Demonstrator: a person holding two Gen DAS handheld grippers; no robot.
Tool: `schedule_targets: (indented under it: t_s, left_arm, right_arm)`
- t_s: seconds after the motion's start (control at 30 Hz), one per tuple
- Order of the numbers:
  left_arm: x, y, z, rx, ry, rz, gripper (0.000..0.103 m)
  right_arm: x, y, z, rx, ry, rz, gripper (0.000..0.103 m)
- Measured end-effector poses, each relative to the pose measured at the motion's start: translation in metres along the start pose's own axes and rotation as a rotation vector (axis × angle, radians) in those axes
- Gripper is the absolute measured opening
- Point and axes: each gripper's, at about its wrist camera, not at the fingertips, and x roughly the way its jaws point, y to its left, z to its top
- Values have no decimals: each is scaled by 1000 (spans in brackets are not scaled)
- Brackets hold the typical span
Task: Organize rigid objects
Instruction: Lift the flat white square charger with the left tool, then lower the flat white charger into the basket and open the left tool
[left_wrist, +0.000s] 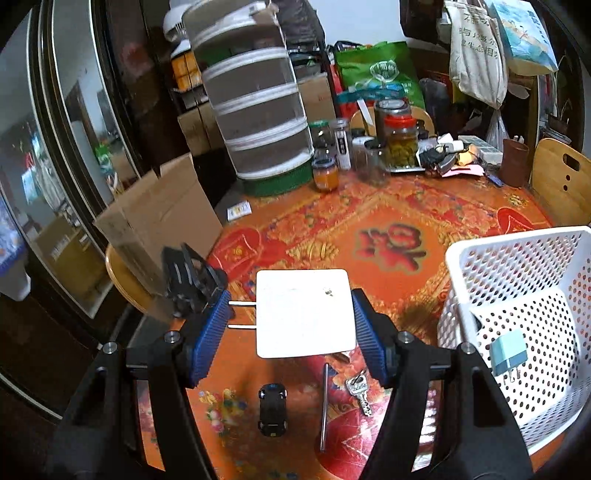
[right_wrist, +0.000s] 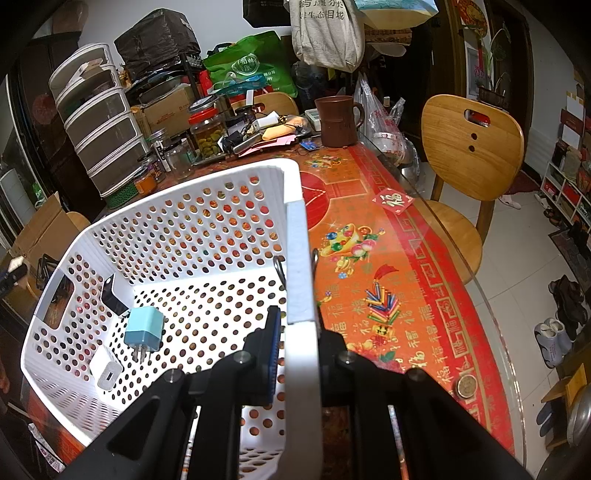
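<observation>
My left gripper (left_wrist: 290, 308) is shut on a white square power adapter (left_wrist: 304, 314) and holds it above the red patterned tablecloth (left_wrist: 388, 221). The adapter's two prongs point at the left blue pad, and the right pad presses its far edge. On the cloth below lie a black toy car (left_wrist: 272, 410), a thin metal rod (left_wrist: 324, 406) and a bunch of keys (left_wrist: 358, 391). A white perforated basket (left_wrist: 517, 266) stands to the right. My right gripper (right_wrist: 299, 321) is shut on the basket's side wall (right_wrist: 297, 258). A teal charger (right_wrist: 144, 328) and a small white charger (right_wrist: 107, 371) lie inside.
Jars (left_wrist: 400, 142), a tiered mesh cover (left_wrist: 258, 99) and clutter line the table's far edge, along with a brown mug (right_wrist: 338, 120). A cardboard box (left_wrist: 162, 218) rests on a chair at the left. A coin (right_wrist: 466, 387) lies near the table's right edge, beside a wooden chair (right_wrist: 472, 147).
</observation>
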Motion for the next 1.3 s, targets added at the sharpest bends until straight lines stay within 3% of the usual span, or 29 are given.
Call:
schedule_targets:
  t_s: [0.37, 0.67, 1.07, 1.3]
  left_arm:
    - [-57, -37, 20, 58, -89, 0, 63]
    - [-71, -90, 13, 151, -114, -23, 63]
    - [-61, -165, -10, 286, -77, -50, 63]
    - [-49, -184, -23, 320, -45, -63, 63]
  right_arm:
    - [0, 1, 0, 2, -1, 1, 13]
    - [-1, 3, -1, -1, 1, 3, 13]
    - [-1, 3, -1, -1, 1, 4, 13]
    - [-2, 4, -1, 0, 1, 4, 13]
